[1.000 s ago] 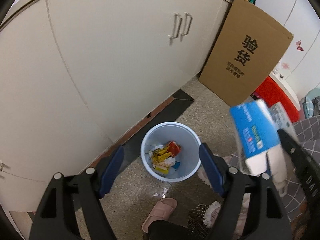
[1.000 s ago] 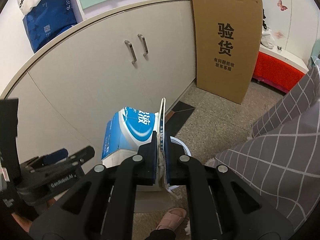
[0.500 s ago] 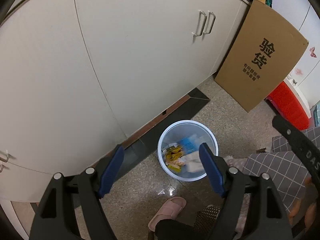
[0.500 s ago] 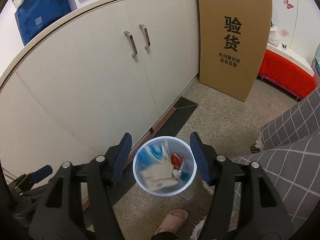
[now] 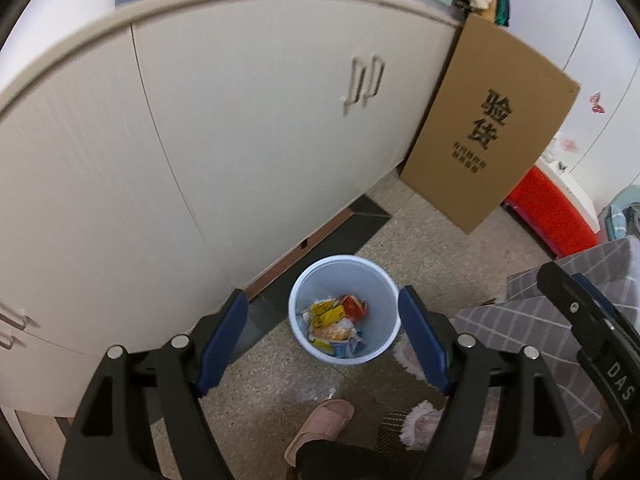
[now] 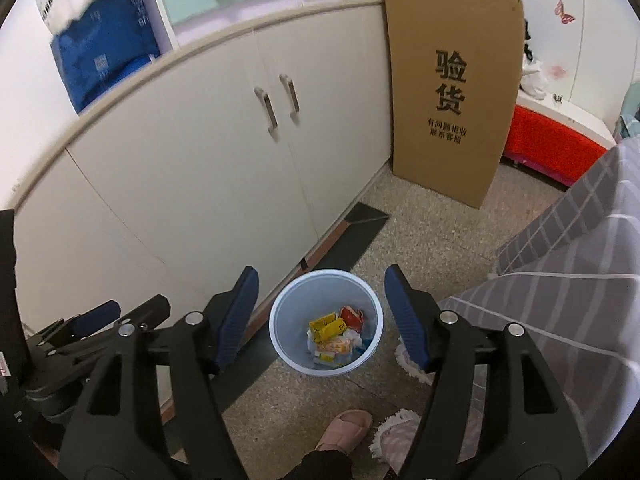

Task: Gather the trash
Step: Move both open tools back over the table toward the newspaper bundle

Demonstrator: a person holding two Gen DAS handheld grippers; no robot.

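Observation:
A pale blue bin (image 5: 301, 312) stands on the speckled floor by the cabinet; it also shows in the right wrist view (image 6: 280, 332). Yellow, red and white wrappers (image 5: 334, 322) lie inside it, also seen in the right wrist view (image 6: 334, 334). My left gripper (image 5: 323, 338) is open and empty, high above the bin. My right gripper (image 6: 322, 316) is open and empty, also above the bin. Part of the right gripper (image 5: 592, 332) shows at the right of the left wrist view, and the left gripper (image 6: 96, 320) at the lower left of the right wrist view.
Cream cabinet doors (image 5: 240, 128) run along the left. A big cardboard sheet (image 6: 452, 92) leans on the cabinet's end. A red box (image 6: 552, 148) sits behind it. A grey checked cloth (image 6: 560, 280) hangs at right. A pink slipper (image 6: 344, 428) and a fluffy slipper (image 5: 416, 424) are below.
One second ago my right gripper held a blue and white tissue pack over the bin. It opened and the pack dropped in. Both grippers have risen since.

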